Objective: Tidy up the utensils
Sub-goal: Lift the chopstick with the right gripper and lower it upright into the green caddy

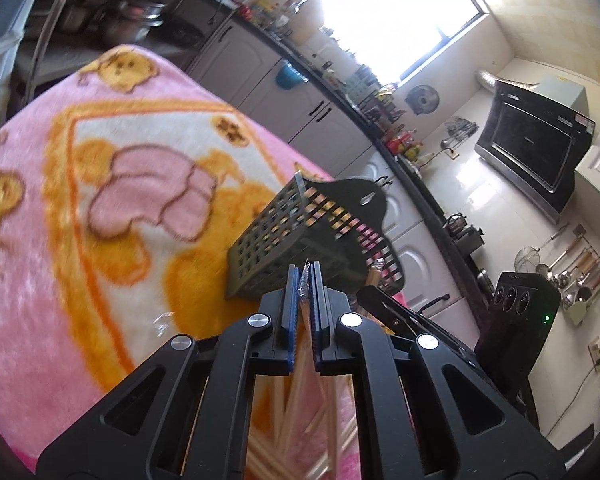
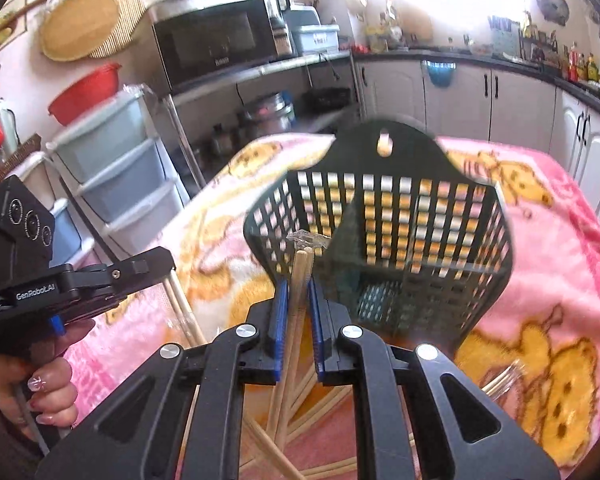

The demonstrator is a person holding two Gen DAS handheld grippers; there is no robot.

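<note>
Gripping wrapped chopsticks, right gripper fingers pinch the pair, tilted down. Left gripper fingers pressed nearly together on a clear wrapper; contents indistinct. Loose chopsticks below, partly hidden. Black basket just beyond, blurred, over pink-blanketed worktop; cabinets well apart.

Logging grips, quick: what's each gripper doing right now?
Left gripper: closed on wrapped chopsticks.
Right gripper: closed on a chopstick pair.
</note>
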